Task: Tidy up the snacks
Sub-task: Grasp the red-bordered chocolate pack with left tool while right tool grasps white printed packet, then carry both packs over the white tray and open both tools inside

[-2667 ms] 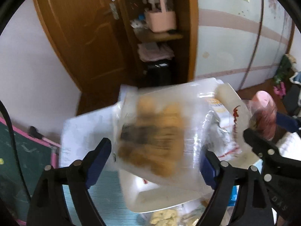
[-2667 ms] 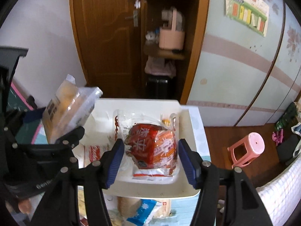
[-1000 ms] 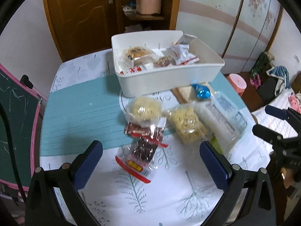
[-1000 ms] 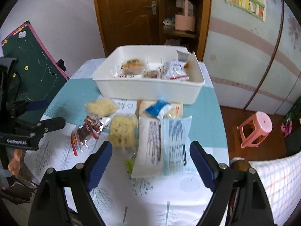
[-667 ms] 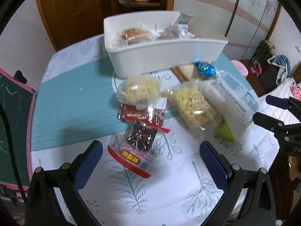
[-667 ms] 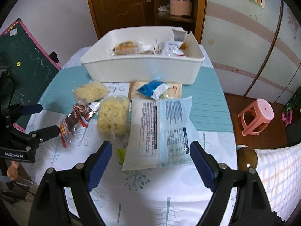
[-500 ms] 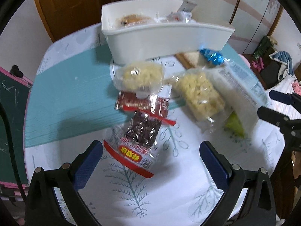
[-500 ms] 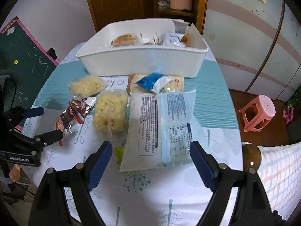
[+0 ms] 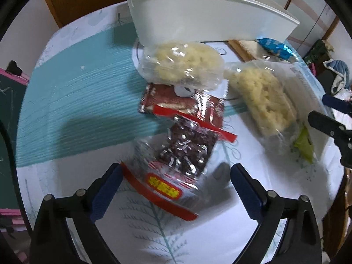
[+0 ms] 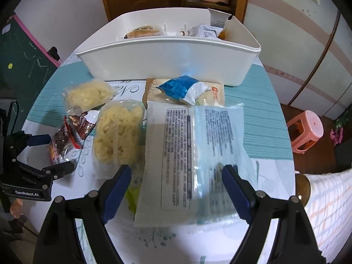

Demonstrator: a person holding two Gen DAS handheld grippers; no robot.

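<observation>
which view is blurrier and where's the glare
Left wrist view: motion blur smears the red snack bag, with glare on its foil and on the clear yellow bag. Right wrist view: sharper, though the print on the large white packet is softened.

Two yellow snack bags [image 10: 89, 95], two red packets [image 9: 176, 158], one white bin [image 10: 167, 63]

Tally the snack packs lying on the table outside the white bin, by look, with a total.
Clear bags of yellow snacks: 2
Red packs: 2
Blue-and-white pack: 1
Tan pack: 1
Large pale bag: 1
Green pack: 1
Total: 8
</observation>
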